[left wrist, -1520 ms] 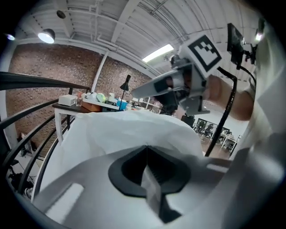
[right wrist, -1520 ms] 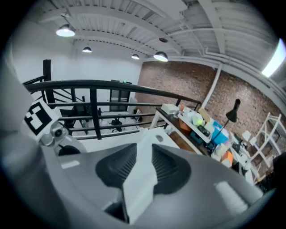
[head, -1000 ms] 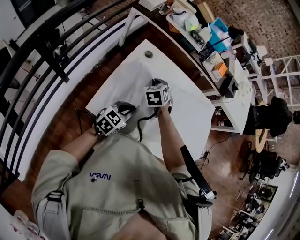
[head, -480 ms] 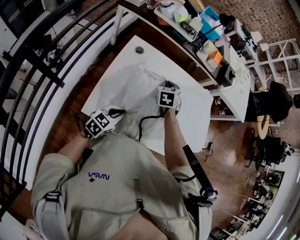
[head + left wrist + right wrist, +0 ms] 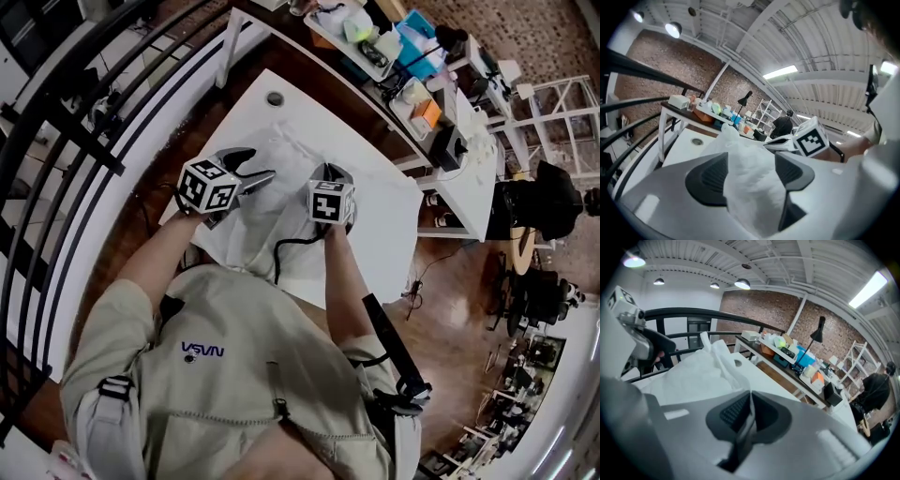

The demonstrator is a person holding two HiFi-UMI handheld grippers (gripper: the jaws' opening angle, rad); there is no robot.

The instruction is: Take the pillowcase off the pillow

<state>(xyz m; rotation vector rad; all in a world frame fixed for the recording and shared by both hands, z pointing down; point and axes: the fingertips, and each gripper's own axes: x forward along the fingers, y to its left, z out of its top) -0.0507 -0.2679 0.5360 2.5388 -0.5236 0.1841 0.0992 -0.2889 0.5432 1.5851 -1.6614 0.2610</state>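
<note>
Black metal railing bars (image 5: pixel 66 131) run well off to the left of my left gripper (image 5: pixel 251 167). That gripper's jaws have just been opening and now stand wide. The white cloth pillowcase (image 5: pixel 752 187) bulges up between its dark ribbed pads (image 5: pixel 710 178) and fills the gap without being clamped. It lies crumpled on the white rectangular table (image 5: pixel 384 234), under and ahead of both my grippers. I cannot tell how far it still covers the pillow. Ahead of the left gripper, past the heap of cloth, a small round grey grommet (image 5: pixel 274 97) sits in the tabletop.

Just to the right of it, near but apart, my right gripper (image 5: pixel 330 174) tilts down onto the same cloth. Its jaws are closed together, with a thin fold of the pillowcase pinched between the pads. From this gripper's camera the cloth rises in a peak ahead and to the left, in front of the left gripper. A thin black cable (image 5: pixel 279 251) trails from behind the right gripper back toward my beige jacket (image 5: pixel 244 375).

Further right and beyond the right gripper stands a long brown-edged table (image 5: pixel 375 89) crowded with coloured boxes and trays, with a black desk lamp (image 5: pixel 818 333) on it. Far to the right, a person in dark clothes (image 5: pixel 548 211) is beside another white table.
</note>
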